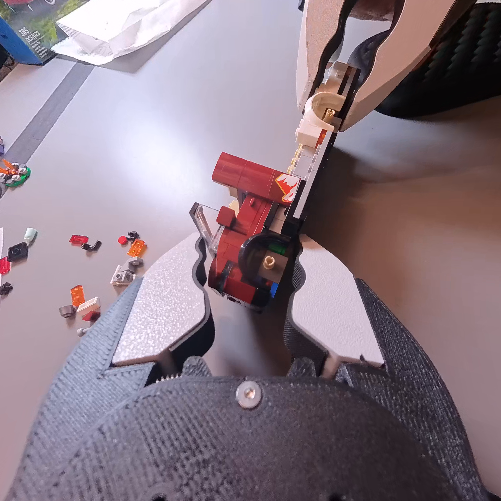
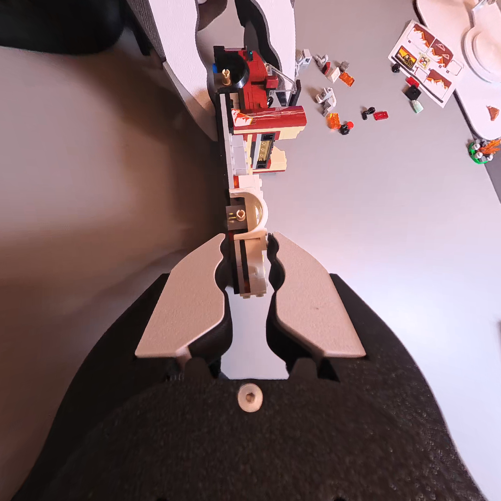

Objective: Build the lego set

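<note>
Right wrist view, nearest first: the right tool [image 2: 248, 264] is pinched on the white tail end of the lego model [image 2: 244, 151], its fingers pressed against both faces of that end. Beyond them the model runs away from the camera, turned on its side above the table [image 2: 379, 217], past a white wheel arch with a bare tan axle pin [image 2: 240, 214], a dark red roof section and a cab with a clear windscreen. At the far end the left tool [image 1: 248, 260] brackets the dark red cab; its fingers sit wider, and whether both actually touch the bricks is hard to tell from the left wrist view, though it seems to be gripping.

As a judgement, the build is well advanced: body, roof and decorated panels are on. No wheels are fitted on either pin that shows. Farther off, loose pieces [image 2: 341, 73] lie scattered on the table, orange, red, grey and black, and a sticker sheet [image 2: 423, 62] lies past them, so small parts remain. A white paper bag [image 1: 130, 27] and the box [image 1: 24, 40] lie farthest away.
</note>
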A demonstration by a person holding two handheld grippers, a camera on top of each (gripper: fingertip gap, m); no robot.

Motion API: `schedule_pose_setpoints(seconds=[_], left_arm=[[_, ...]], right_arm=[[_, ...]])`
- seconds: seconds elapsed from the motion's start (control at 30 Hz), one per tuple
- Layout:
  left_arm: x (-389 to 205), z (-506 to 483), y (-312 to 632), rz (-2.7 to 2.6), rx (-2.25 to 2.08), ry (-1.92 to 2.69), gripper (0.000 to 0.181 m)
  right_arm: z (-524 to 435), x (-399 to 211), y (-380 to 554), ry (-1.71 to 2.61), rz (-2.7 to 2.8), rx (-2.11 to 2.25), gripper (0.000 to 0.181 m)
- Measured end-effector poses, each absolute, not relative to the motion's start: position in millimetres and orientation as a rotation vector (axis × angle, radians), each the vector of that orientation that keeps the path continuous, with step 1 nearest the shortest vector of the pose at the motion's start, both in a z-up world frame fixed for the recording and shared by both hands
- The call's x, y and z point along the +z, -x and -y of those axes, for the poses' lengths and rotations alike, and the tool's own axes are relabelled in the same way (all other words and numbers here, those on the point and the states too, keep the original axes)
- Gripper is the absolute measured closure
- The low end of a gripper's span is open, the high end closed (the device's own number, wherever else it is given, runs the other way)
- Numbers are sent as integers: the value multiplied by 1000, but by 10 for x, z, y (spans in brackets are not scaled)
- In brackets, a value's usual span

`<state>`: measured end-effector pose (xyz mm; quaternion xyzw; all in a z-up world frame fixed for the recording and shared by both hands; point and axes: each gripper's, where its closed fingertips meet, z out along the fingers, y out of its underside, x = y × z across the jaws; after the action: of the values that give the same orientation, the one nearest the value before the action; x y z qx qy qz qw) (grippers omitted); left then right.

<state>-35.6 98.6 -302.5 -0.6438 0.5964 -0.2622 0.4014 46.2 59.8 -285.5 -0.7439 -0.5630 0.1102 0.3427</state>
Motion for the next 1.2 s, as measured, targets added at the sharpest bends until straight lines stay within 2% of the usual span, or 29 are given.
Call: schedule_pose_setpoints(seconds=[0.27, 0.33, 0.37, 0.5, 0.93, 0.97, 1.03, 1.2], left_arm=[[-3009, -979, 367, -1542, -628, 1555, 118], [-2999, -963, 370, -1567, -598, 1512, 118], [-2998, -960, 370, -1569, -590, 1508, 118], [-2999, -951, 357, -1565, -601, 1514, 118], [-3003, -962, 364, -1554, -629, 1528, 118], [-3004, -961, 359, -1552, -633, 1527, 118], [-3000, -957, 361, -1561, -617, 1514, 118], [-2993, -953, 358, -1577, -601, 1481, 118]], right_arm=[[-566, -2850, -437, 1884, 1473, 251, 154], [-556, -2846, -417, 1858, 1475, 248, 139], [-550, -2853, -407, 1854, 1475, 258, 139], [-525, -2854, -325, 1798, 1490, 274, 154], [-545, -2859, -310, 1829, 1418, 349, 155], [-548, -2852, -313, 1827, 1408, 346, 154], [-527, -2849, -350, 1853, 1393, 370, 131], [-467, -2859, -621, 1854, 1382, 312, 135]])
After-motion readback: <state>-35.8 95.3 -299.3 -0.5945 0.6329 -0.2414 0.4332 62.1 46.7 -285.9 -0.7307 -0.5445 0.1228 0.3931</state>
